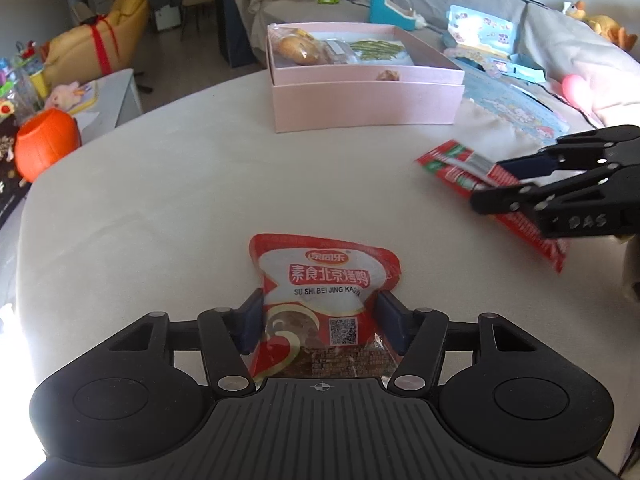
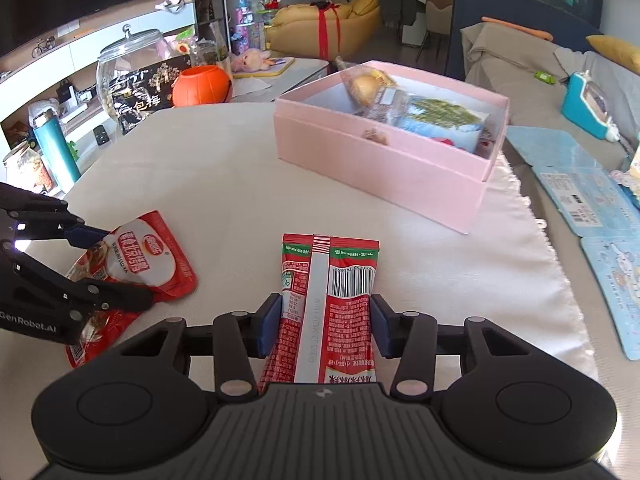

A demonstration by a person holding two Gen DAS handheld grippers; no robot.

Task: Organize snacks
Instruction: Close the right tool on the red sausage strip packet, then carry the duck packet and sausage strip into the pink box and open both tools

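My left gripper [image 1: 320, 322] is shut on a red and white snack pouch [image 1: 320, 280] with Chinese print, held just above the white table [image 1: 180, 184]. The pouch also shows in the right wrist view [image 2: 136, 256], with the left gripper [image 2: 116, 264] on it. My right gripper [image 2: 324, 322] is shut on a long red snack packet [image 2: 328, 292], barcode side up. It shows in the left wrist view [image 1: 460, 172] too, with the right gripper [image 1: 486, 182] on it. An open pink box [image 1: 368, 100] with several snacks stands farther back, also in the right wrist view [image 2: 384, 168].
An orange pumpkin bucket [image 1: 46, 142] sits left of the table. A glass jar [image 2: 132, 76], a teal bottle [image 2: 56, 148] and shelves stand at the left. A grey sofa [image 1: 560, 40] with blue sticker books [image 2: 588, 196] and a teal toy [image 1: 386, 6] lies at the right.
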